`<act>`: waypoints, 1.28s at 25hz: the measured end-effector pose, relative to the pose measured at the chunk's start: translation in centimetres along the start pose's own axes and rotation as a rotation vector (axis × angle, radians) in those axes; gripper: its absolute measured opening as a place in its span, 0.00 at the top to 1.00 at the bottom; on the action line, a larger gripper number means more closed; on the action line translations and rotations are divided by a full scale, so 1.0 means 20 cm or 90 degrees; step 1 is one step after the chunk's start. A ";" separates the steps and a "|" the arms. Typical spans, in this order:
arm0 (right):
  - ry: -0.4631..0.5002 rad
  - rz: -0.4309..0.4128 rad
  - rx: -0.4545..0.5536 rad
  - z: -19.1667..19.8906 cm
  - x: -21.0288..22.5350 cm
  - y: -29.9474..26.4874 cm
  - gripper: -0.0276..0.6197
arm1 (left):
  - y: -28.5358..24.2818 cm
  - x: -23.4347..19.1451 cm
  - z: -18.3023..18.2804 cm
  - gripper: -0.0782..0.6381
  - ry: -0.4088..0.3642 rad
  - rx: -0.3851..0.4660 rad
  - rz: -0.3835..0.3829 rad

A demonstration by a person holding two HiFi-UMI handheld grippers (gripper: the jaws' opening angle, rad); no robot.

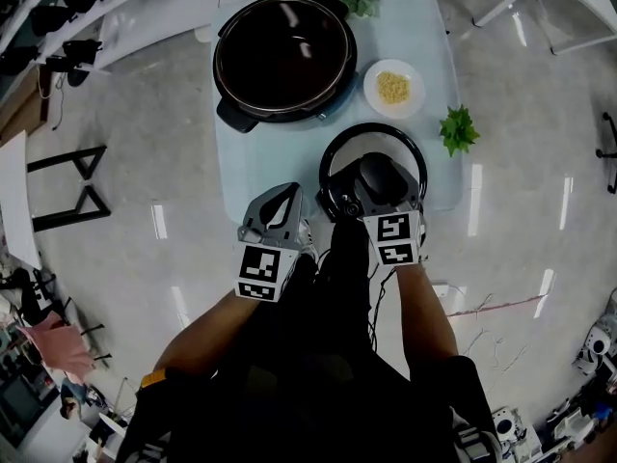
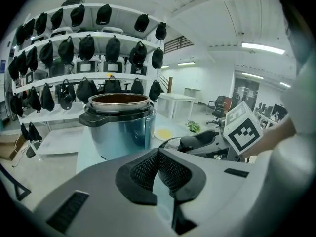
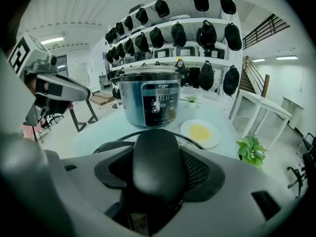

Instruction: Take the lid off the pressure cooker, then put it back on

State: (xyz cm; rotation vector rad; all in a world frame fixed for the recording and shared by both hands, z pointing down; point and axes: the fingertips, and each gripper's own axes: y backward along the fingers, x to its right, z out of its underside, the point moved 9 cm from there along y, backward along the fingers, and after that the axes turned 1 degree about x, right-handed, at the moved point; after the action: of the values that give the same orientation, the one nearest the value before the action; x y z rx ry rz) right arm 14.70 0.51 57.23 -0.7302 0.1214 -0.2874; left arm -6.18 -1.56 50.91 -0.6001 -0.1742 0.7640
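Observation:
The pressure cooker [image 1: 280, 56] stands open at the back of the pale table [image 1: 241, 162], its dark inner pot showing. Its round black lid [image 1: 337, 186] is over the table's front right, apart from the cooker. My right gripper [image 1: 376, 183] is shut on the lid's black handle [image 3: 159, 164]. I cannot tell whether the lid rests on the table or hangs just above it. My left gripper [image 1: 286, 193] hovers at the table's front edge, left of the lid, shut with nothing between its pads [image 2: 148, 169]. The cooker [image 2: 120, 122] is ahead of it.
A white plate of yellow food [image 1: 393, 87] sits right of the cooker, just behind the lid. A small green plant [image 1: 459, 128] is at the table's right edge, another plant [image 1: 361, 2] at the back. Shelves with dark caps [image 3: 205, 33] stand beyond the table.

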 end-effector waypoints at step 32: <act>-0.010 0.046 -0.008 0.05 -0.06 0.18 0.49 | 0.22 -0.02 -0.15 0.88 0.010 0.077 0.023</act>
State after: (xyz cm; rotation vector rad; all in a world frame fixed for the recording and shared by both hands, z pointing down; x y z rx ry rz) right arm 14.56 4.05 55.64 -0.7391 0.1349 -0.2123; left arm -8.05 -0.78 46.02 -0.4950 -0.1026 0.7981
